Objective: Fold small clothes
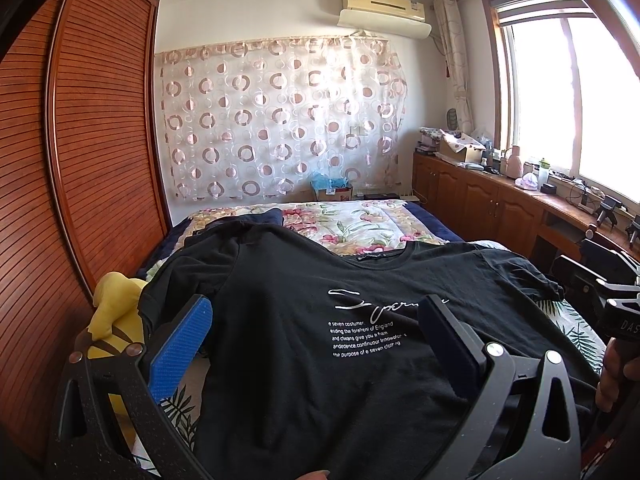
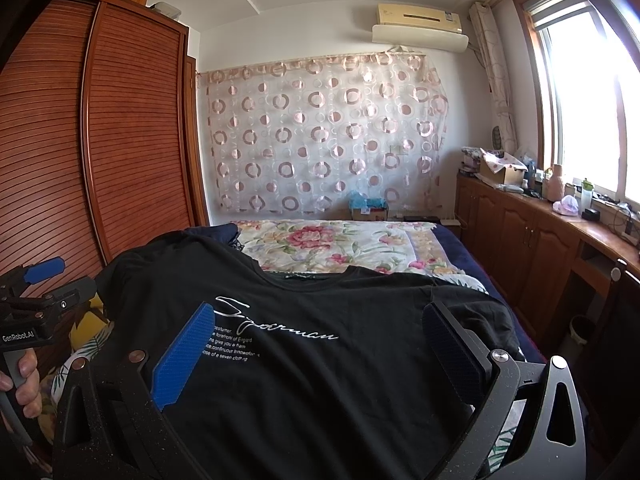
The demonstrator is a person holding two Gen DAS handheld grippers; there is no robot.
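A black T-shirt (image 1: 304,332) with white script lettering lies spread face up on the bed, collar away from me; it also shows in the right wrist view (image 2: 320,352). My left gripper (image 1: 316,320) is open, its blue pads wide apart above the shirt's lower left part. My right gripper (image 2: 320,320) is open too, over the shirt's lower right part. Neither holds cloth. The right gripper's body shows at the left view's right edge (image 1: 616,304), and the left gripper at the right view's left edge (image 2: 36,300).
A floral quilt (image 1: 352,224) covers the bed beyond the shirt. A yellow plush toy (image 1: 112,316) lies at the bed's left edge beside the slatted wooden wardrobe (image 1: 80,152). Low wooden cabinets (image 2: 520,232) with clutter run under the window on the right.
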